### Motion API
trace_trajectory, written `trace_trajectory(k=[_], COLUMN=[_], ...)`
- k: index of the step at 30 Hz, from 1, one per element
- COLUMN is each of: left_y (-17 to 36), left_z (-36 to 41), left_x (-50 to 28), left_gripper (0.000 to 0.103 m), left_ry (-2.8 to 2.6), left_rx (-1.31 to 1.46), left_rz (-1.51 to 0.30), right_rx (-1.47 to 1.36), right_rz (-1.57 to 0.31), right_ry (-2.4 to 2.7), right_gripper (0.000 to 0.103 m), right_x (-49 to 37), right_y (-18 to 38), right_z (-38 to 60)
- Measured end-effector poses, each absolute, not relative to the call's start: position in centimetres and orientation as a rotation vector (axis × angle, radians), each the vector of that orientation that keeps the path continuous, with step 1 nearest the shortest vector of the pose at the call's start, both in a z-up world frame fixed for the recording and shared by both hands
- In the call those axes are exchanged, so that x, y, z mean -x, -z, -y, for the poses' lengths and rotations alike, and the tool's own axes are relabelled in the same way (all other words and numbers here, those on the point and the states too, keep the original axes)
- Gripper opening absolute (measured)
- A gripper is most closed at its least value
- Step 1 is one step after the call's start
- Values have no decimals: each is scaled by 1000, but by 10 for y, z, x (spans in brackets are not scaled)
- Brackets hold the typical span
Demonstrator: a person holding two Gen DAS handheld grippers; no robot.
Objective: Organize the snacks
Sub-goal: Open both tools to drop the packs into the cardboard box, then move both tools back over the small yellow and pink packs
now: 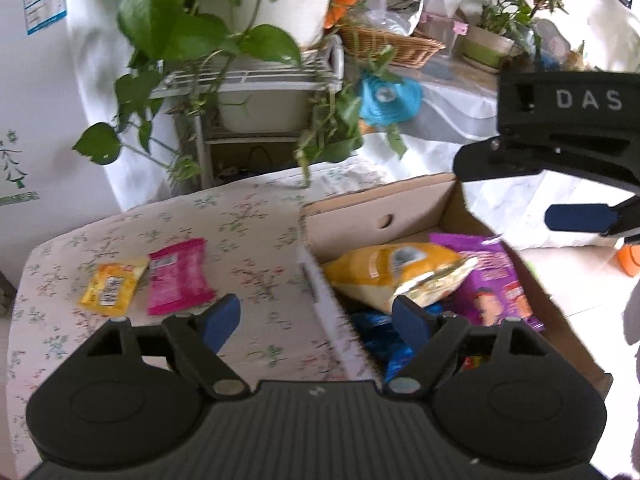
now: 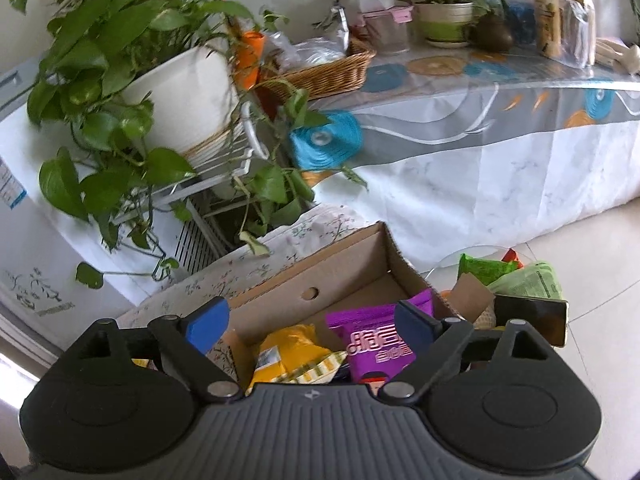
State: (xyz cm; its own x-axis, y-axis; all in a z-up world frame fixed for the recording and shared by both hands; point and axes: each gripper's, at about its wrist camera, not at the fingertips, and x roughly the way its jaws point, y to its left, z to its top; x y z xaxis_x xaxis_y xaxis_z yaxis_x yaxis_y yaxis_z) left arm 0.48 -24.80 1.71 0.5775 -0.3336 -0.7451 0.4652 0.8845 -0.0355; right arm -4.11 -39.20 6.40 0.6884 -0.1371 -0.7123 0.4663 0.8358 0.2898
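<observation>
Left gripper (image 1: pixel 316 322) fingers spread wide, holding nothing, hovering over the near wall of the cardboard box (image 1: pixel 380 208). Right gripper (image 2: pixel 310 322) also wide open and empty, above the box. In the box: yellow chip bag (image 1: pixel 394 274) lying on top, purple snack bag (image 1: pixel 494 280) beside it, blue packets (image 1: pixel 378 340) underneath. On the floral desk (image 1: pixel 248 216) left of the box: pink packet (image 1: pixel 178 278) and small yellow packet (image 1: pixel 112 286), side by side, edges about touching.
</observation>
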Motion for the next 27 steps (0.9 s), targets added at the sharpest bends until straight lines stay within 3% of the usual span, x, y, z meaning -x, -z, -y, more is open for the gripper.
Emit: trace_trajectory(k=[27], left_y=[-2], left_z=[155], left_x=[-29], left_gripper=[85], left_ry=[371], left_rx=[-329], left_rz=[-851], right_rx=[-318], right_rz=[-849], right_ry=[200], right_gripper=[97], right_x=[-5], right_y=[-42], right_z=[321])
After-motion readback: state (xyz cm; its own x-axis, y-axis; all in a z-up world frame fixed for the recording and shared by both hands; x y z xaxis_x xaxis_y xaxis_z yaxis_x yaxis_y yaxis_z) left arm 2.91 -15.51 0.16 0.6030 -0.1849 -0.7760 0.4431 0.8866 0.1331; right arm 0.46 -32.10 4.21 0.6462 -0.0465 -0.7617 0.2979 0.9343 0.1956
